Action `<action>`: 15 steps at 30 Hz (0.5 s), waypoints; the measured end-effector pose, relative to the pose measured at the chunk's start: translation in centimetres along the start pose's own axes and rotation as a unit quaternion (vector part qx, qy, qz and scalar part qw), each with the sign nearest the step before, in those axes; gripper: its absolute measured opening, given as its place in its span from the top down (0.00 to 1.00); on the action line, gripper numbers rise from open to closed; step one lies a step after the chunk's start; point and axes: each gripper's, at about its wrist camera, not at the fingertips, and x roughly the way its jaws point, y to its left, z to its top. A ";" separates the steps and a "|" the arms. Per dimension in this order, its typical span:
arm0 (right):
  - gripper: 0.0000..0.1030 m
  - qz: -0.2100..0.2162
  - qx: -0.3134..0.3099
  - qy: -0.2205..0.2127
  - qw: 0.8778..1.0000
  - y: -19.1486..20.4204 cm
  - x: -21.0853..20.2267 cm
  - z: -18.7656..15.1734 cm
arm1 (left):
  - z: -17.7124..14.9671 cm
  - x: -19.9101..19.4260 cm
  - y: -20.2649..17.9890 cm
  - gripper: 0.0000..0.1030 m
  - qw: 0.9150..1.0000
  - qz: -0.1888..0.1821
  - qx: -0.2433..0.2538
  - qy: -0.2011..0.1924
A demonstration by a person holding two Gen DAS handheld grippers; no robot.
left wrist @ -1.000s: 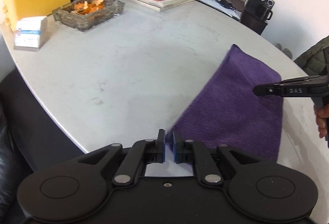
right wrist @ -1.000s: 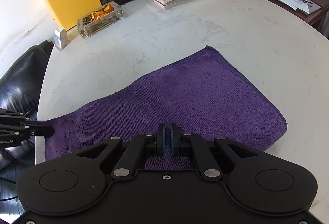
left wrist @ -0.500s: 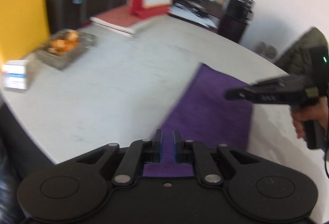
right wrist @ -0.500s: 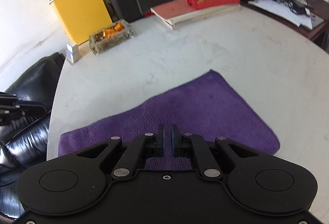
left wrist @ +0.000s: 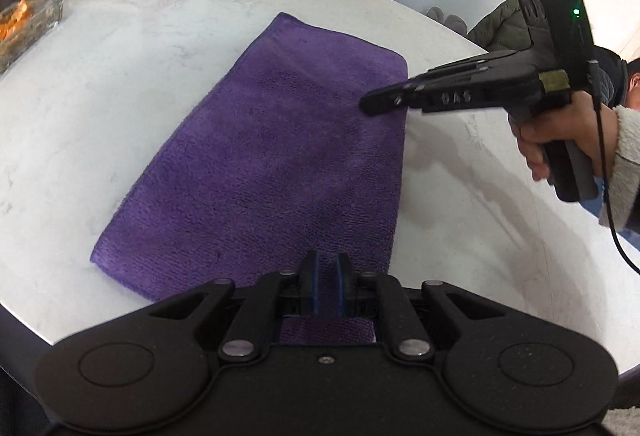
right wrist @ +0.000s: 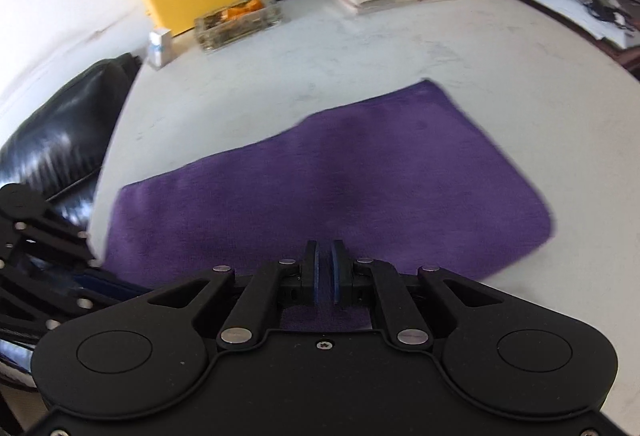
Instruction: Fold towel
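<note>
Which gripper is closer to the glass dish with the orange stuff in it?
Left. The left gripper is at the towel's end nearer the glass dish; the right gripper sits farther along.

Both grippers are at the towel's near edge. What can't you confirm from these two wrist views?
- Left wrist view: the towel edge at the left gripper is hidden behind its fingers.
- Right wrist view: motion blur smears the towel; the right gripper body covers its near edge.
- Number of folded layers: unreadable.

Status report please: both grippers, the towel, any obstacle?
Left gripper shut, right gripper shut, neither holding cloth. Purple towel flat on table, folded. Nothing on it.
</note>
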 end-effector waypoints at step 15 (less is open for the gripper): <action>0.92 0.007 -0.017 -0.031 0.999 -0.3 2.6 5.0 | 2.0 -1.2 2.4 0.92 0.998 0.044 -0.031 -0.024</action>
